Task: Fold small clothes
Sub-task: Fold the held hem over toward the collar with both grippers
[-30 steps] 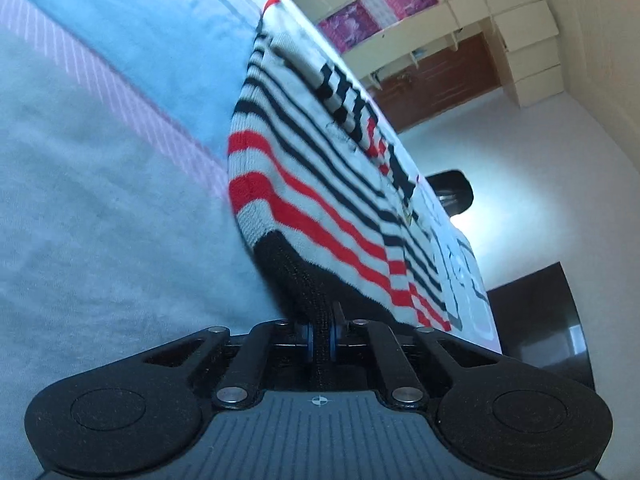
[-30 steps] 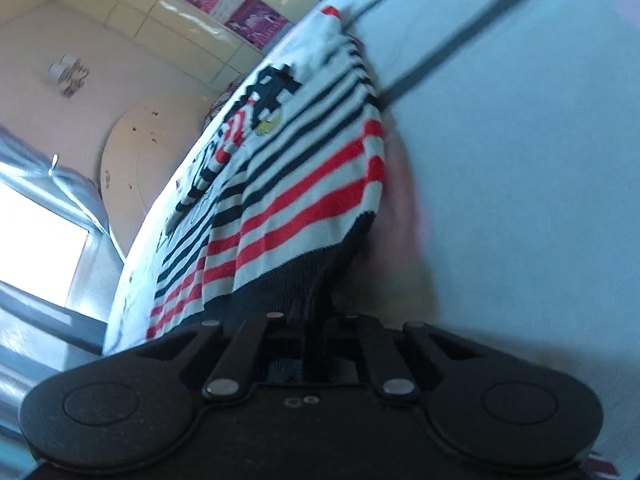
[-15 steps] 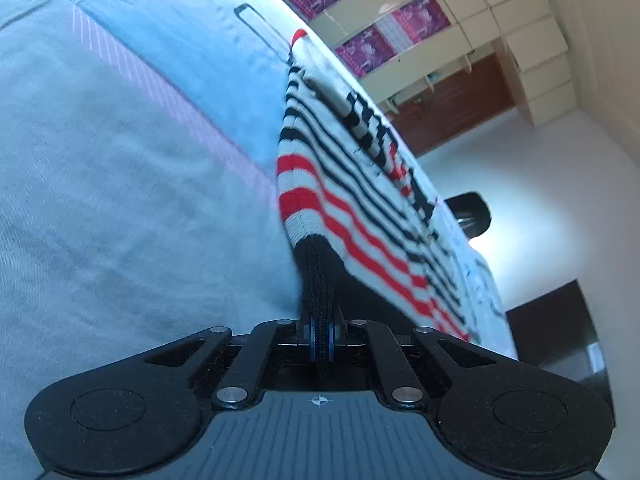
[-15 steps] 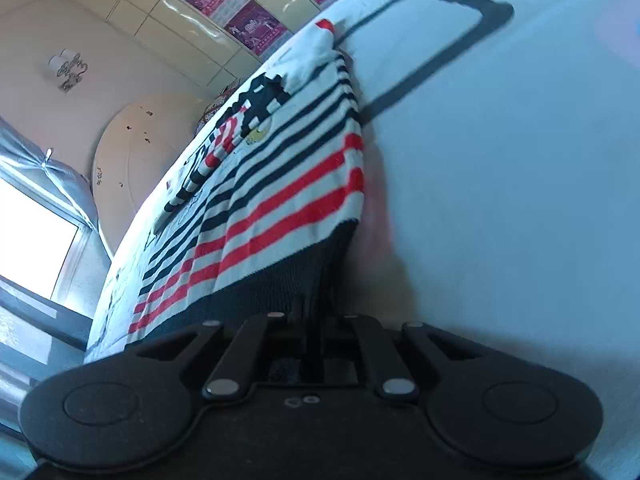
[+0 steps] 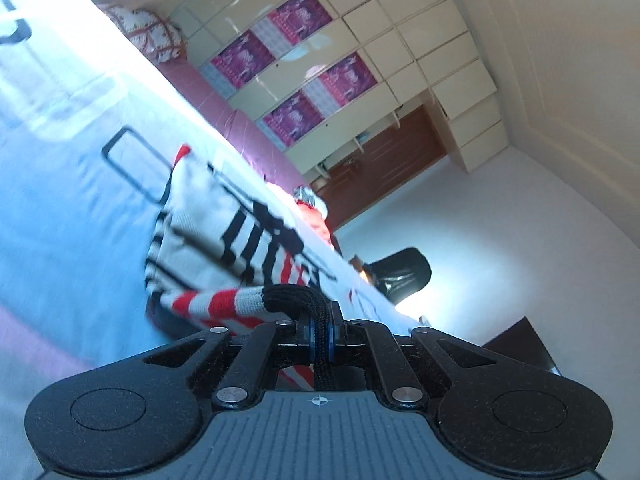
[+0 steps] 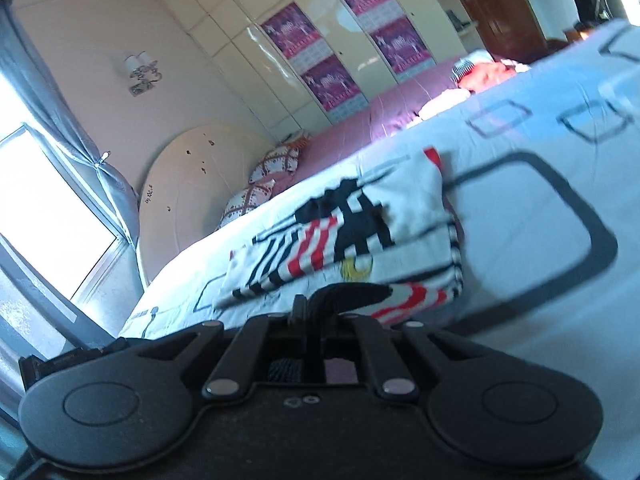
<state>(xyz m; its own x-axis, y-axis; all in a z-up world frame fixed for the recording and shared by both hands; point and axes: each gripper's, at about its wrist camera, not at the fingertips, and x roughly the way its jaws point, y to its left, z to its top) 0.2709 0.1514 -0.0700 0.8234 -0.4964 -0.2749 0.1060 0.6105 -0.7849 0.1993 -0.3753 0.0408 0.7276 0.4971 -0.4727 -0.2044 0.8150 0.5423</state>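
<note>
Left tool: clamped tight on the black ribbed hem of the striped sweater, the knit pinched between the blue pads.
Right tool: closed on the other corner of the same black hem, the dark band bunched up between its fingers.
Striped sweater: a small white knit with black and red stripes and a blocky black pattern; its hem end is lifted in both tools and curls over, while the rest lies on the bed.
Bed: covered by a pale blue sheet printed with dark rounded rectangles; a pink-mauve cover shows farther along it.
Window: far left in the right view, very bright, with a grey curtain tied back beside it.
Headboard: rounded and cream, with patterned cushions leaning near it.
Wall lamp: a small fitting high on the cream wall.
Wardrobe: glossy cream panels with purple posters; their writing is too small to read.
Other clothes: a red and striped heap at the far end of the bed, well apart from the sweater.
Dark chair: beyond the bed edge in the left view.
In the way: each tool's own black body fills the lower part of its view.
</note>
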